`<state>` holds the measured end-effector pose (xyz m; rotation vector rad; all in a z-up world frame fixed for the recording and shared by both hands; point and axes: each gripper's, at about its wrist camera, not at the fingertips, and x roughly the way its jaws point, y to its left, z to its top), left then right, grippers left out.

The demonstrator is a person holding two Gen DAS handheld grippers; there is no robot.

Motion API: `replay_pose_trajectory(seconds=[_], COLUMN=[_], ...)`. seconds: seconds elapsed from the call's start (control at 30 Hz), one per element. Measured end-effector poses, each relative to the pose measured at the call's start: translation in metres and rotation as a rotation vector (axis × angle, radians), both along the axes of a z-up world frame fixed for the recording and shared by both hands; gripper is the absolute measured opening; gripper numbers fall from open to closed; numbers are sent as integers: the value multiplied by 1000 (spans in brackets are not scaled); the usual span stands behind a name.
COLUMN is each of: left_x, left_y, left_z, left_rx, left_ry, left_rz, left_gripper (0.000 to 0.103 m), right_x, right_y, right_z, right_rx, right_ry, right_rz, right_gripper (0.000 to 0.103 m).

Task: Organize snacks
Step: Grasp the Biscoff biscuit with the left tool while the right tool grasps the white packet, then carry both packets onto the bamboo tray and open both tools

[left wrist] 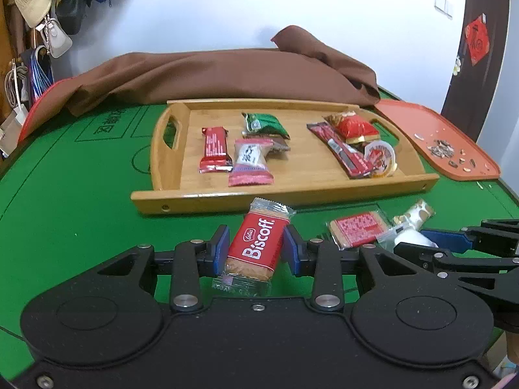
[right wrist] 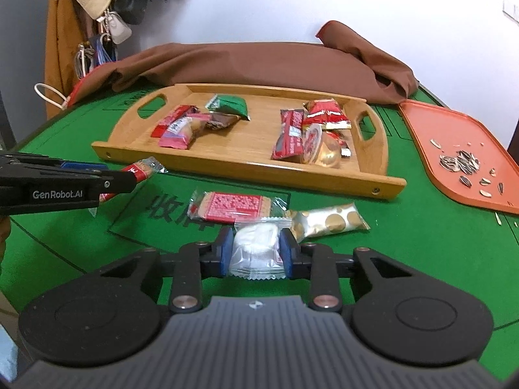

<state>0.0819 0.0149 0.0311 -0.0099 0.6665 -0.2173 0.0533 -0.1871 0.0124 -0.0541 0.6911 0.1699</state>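
Observation:
My left gripper (left wrist: 257, 238) is shut on a red Biscoff biscuit packet (left wrist: 256, 253), held just in front of the wooden tray's front rim (left wrist: 292, 194). My right gripper (right wrist: 256, 246) is shut on a white snack in a clear wrapper (right wrist: 256, 254), low over the green table. Two loose snacks lie just beyond it: a pink-and-red cracker packet (right wrist: 233, 206) and a gold-dotted packet (right wrist: 327, 222). The wooden tray (right wrist: 227, 168) holds several wrapped snacks in a left group and a right group. In the right wrist view the left gripper (right wrist: 107, 175) comes in from the left edge.
A brown cloth (left wrist: 227, 71) is heaped along the table's far side behind the tray. An orange tray (right wrist: 431, 123) with sunflower seed shells lies at the right. Bags and a hat hang at the upper left. Green table surface (left wrist: 81, 194) is bare left of the wooden tray.

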Motion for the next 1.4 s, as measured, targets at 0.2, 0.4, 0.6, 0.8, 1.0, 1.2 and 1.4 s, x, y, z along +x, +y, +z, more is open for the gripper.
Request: replay_pose_trajectory(seconds=[0.2, 0.4, 0.6, 0.8, 1.0, 1.2, 1.4], left_x=[1, 21, 51, 102, 159, 202, 241], left_y=[4, 10, 16, 20, 19, 11, 3], left_z=[12, 28, 45, 59, 52, 37, 23], left_rx=[-5, -4, -40, -28, -46, -41, -25], left_ry=[-21, -51, -47, -16, 70, 109, 153], left_rz=[-5, 14, 16, 58, 104, 130, 143], left_gripper=[34, 34, 34, 34, 34, 34, 34], right_x=[4, 19, 46, 88, 144, 204, 251], right_y=[-4, -14, -25, -31, -28, -28, -25], right_z=[9, 30, 49, 64, 73, 62, 40], right_rx=[36, 77, 125, 160, 146, 174, 165], right_ry=[6, -10, -5, 30, 64, 156, 219], right_rz=[6, 0, -21, -44, -83, -117, -148], right_gripper=[35, 35, 35, 35, 35, 35, 35])
